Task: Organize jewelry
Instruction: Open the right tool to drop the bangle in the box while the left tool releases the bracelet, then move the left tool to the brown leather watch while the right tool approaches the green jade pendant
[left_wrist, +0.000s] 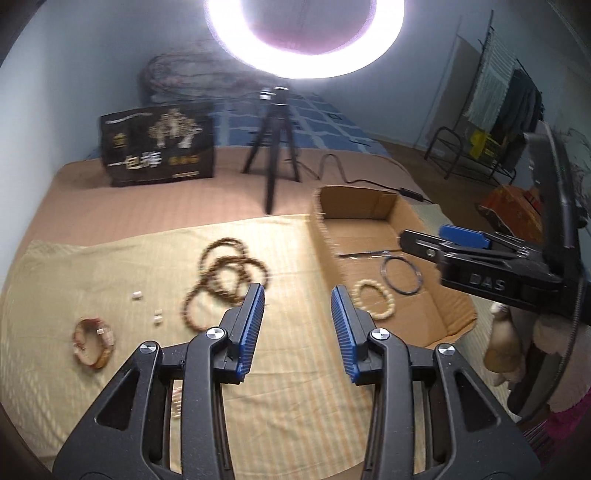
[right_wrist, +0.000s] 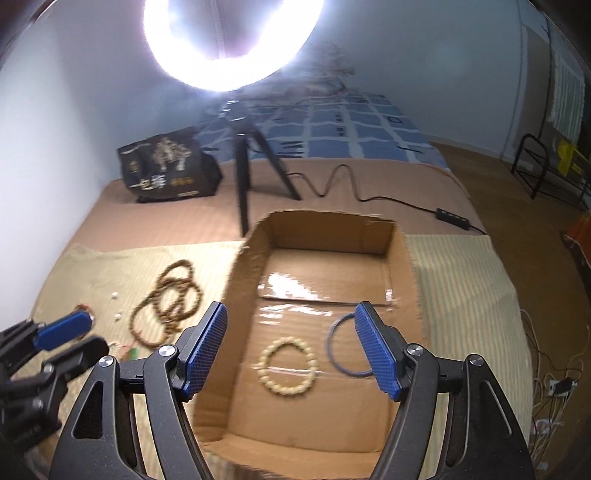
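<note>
Both grippers, left gripper (left_wrist: 297, 301) and right gripper (right_wrist: 291, 328), hang apart and empty, with two bracelets in the box (right_wrist: 400, 254) beyond the right fingers, brown beads (left_wrist: 225, 280) still waiting outside.

Raised letters "DAS" mark the right gripper (left_wrist: 421, 240); large characters "包邮" stand on the black bag (left_wrist: 159, 144).

A ring light (left_wrist: 306, 37) at the top of both views is the main light and it is blown out to white, with a halo on the wall. The room behind is dim. Glare shines on the tape in the cardboard box (right_wrist: 295, 284). The brown bead bracelets (left_wrist: 225, 280) are blurred. The edges curve strongly and turn dark.
</note>
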